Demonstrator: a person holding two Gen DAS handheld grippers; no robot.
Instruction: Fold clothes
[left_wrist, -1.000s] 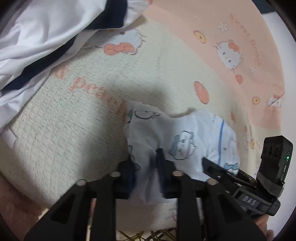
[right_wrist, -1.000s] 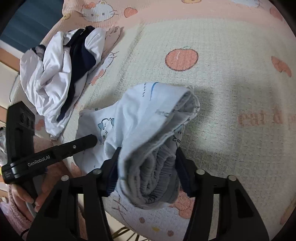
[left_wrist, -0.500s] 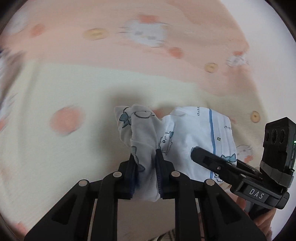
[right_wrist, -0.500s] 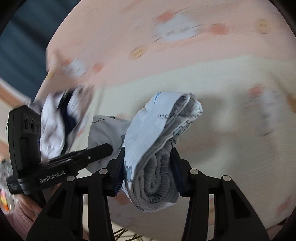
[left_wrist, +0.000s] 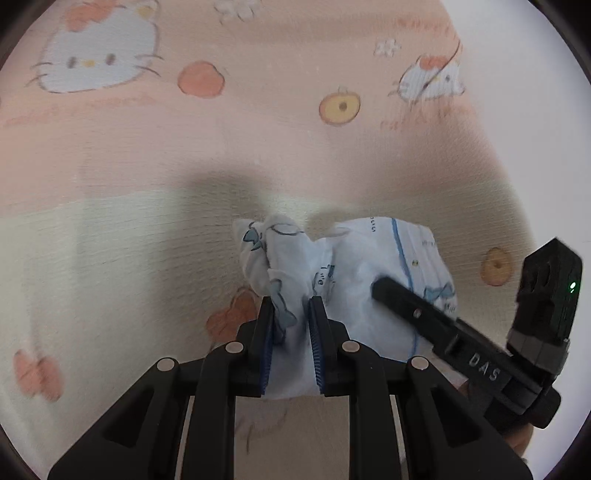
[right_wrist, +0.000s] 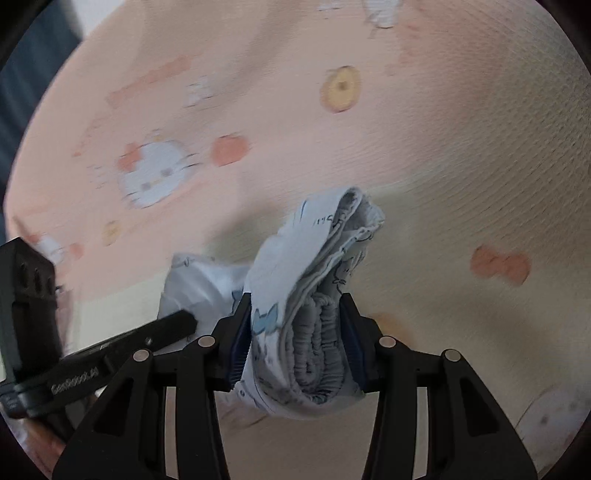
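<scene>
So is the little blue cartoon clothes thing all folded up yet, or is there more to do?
Nearly. The garment already looks bunched into a layered bundle. Right now the left gripper and right gripper both pinch it, holding it above the blanket. Still left: laying it down. Other clothes aren't in view.

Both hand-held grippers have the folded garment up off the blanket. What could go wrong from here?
1. The left hand-held gripper pinches only a thin bunched corner of the garment; it may slip out.
2. The right hand-held gripper clamps the thick folded bundle, whose loose top end flops free and could unroll before it reaches the blanket.
</scene>
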